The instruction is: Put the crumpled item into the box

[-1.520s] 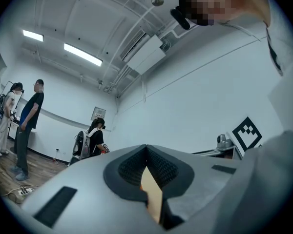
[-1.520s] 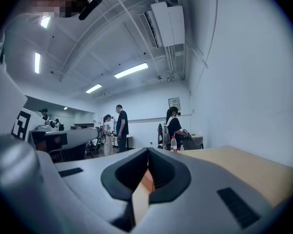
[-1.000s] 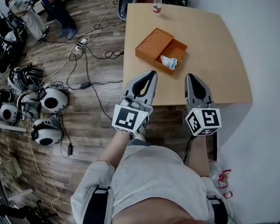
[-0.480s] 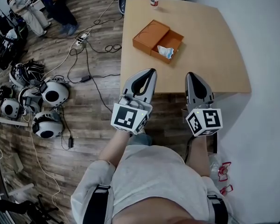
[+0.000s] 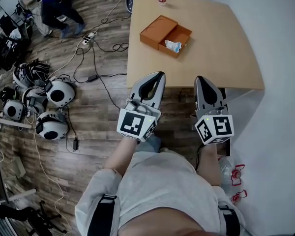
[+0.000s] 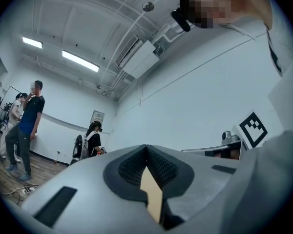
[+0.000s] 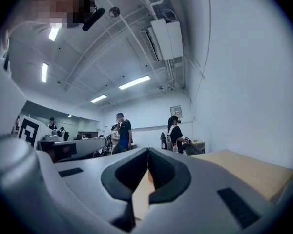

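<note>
Both jaws closed, nothing between them: left gripper (image 5: 159,76) and right gripper (image 5: 200,79) on near side, well apart from box (image 5: 160,31). Crumpled item (image 5: 173,46) lies in box's open right compartment, near corner. My worries: item springs out over low wall, or I snag floor cables (image 5: 96,53) on left. Gripper views miss box. Item too small for me to judge whether fully inside.

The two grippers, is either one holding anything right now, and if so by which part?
Nothing is held. The left gripper and the right gripper are both shut and empty. The crumpled item lies in the box, apart from both.
</note>
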`<action>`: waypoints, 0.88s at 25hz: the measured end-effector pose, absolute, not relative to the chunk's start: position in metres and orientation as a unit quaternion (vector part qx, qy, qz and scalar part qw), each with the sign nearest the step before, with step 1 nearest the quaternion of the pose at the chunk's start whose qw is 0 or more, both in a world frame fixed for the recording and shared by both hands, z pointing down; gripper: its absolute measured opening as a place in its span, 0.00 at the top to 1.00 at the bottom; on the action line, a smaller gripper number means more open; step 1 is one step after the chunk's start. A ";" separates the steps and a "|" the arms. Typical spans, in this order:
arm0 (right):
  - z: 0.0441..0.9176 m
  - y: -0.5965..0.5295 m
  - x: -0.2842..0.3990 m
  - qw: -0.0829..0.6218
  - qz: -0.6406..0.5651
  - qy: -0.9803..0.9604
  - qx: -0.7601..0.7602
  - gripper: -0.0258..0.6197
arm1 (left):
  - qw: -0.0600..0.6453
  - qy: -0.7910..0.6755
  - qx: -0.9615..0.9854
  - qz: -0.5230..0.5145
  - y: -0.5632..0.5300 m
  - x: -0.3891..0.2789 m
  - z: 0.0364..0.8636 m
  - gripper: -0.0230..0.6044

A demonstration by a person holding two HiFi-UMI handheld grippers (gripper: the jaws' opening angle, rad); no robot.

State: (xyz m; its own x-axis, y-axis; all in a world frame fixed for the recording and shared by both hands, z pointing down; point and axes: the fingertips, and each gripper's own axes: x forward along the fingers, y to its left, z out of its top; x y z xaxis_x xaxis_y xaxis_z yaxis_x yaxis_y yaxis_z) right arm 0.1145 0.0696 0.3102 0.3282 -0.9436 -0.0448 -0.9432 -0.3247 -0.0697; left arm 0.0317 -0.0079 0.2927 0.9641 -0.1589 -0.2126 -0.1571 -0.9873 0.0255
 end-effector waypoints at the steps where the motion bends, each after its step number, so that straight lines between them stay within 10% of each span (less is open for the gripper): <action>1: 0.311 0.074 0.112 0.039 -0.001 0.580 -0.814 0.94 | 0.004 -0.080 0.991 -0.108 -0.003 0.029 0.292 0.94; 22: 0.308 0.119 0.085 0.031 0.010 0.581 -0.813 0.94 | -0.005 -0.095 0.989 -0.113 0.033 -0.002 0.285 0.94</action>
State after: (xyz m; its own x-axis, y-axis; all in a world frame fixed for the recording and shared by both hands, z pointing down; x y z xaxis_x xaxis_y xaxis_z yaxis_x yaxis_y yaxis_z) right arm 0.0846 0.1187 0.3081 0.3252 -0.9442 -0.0521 -0.9454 -0.3234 -0.0399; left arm -0.0025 0.0333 0.2850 0.9566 -0.1860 -0.2244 -0.1881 -0.9821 0.0125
